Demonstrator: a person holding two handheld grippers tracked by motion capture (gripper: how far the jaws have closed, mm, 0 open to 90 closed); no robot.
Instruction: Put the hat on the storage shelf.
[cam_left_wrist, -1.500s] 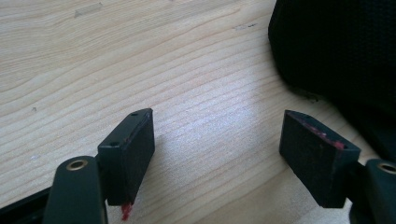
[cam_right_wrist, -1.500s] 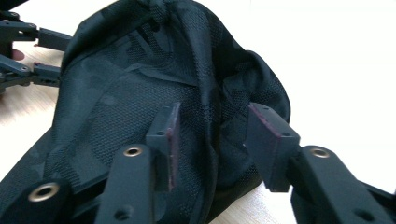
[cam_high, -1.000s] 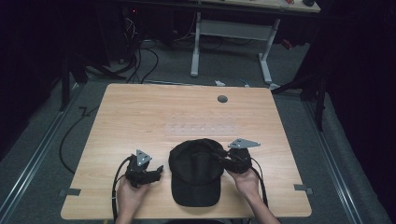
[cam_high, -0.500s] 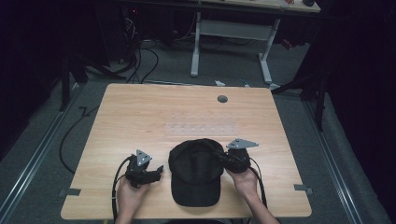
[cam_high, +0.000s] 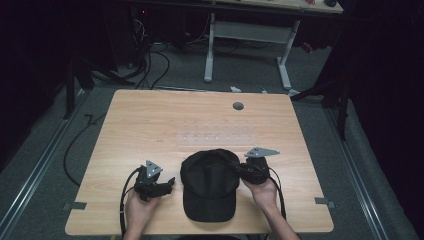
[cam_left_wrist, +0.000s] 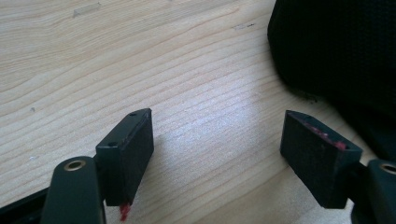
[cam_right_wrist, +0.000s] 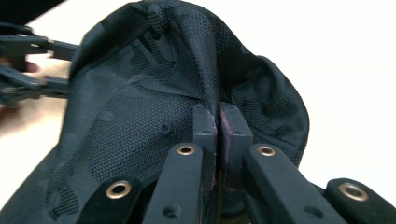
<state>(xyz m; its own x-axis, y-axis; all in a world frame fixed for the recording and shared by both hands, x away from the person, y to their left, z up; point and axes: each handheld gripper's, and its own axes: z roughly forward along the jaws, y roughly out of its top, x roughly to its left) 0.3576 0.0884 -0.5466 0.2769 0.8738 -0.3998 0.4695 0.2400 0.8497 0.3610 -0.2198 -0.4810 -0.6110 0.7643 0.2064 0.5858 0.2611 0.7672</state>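
On the left, the left gripper (cam_high: 169, 184) rested low over the wooden table (cam_high: 150, 125) with its jaws spread wide and nothing between them, just beside the black cap (cam_high: 209, 182). The cap lay near the front edge of the table, its brim toward the person. On the right, the right gripper (cam_high: 239, 169) had its jaws pressed together on a fold of the cap's crown.

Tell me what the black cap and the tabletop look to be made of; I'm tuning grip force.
The black cap looks like soft woven mesh fabric, matte, with a faint camouflage pattern: it shows fine perforated texture and folds where the right hand-held gripper pinches it. The tabletop looks like light wood or wood-look laminate, smooth with a slight sheen and grain lines; which of the two I cannot tell.
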